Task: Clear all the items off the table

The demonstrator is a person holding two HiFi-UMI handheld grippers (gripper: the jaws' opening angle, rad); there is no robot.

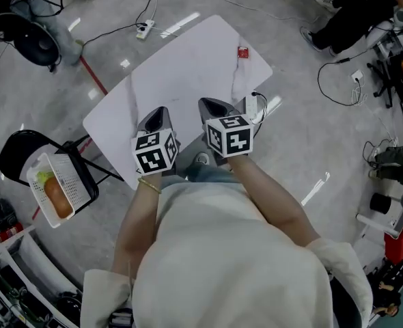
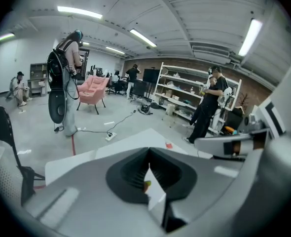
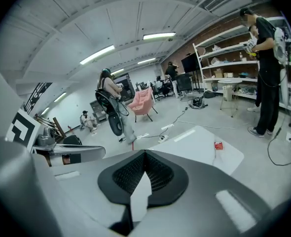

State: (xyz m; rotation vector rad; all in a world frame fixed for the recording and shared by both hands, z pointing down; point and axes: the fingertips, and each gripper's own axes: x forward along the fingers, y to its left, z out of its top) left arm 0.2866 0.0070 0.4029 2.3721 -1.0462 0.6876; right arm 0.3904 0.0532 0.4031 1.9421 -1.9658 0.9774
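Looking steeply down, the head view shows a person in a pale top holding two grippers side by side over the near edge of a white table [image 1: 188,67] that sits at a slant on a grey floor. On the left, the left gripper [image 1: 157,118] has its jaws pressed together; its own view shows the dark pads meeting in one seam, with a tiny green and orange speck low in it that is too small to tell. Just beside it on the right, the right gripper [image 1: 215,108] is also pressed together, and its own view shows nothing pinched. Each carries a cube with black and white square markers. One small red item [image 1: 242,52] lies alone near the table's far right corner, well apart from both grippers; the tabletop around it is bare white. Off the table to the near left stands a black chair [image 1: 17,149] with a white basket [image 1: 41,183] on its seat, holding an orange-brown item [image 1: 58,197] and something green [image 1: 46,178]. A power strip [image 1: 145,29] and cables lie on the floor beyond the table. The gripper views look past the table into a large room with shelves [image 2: 177,90], a pink armchair [image 2: 93,88] and several people standing.
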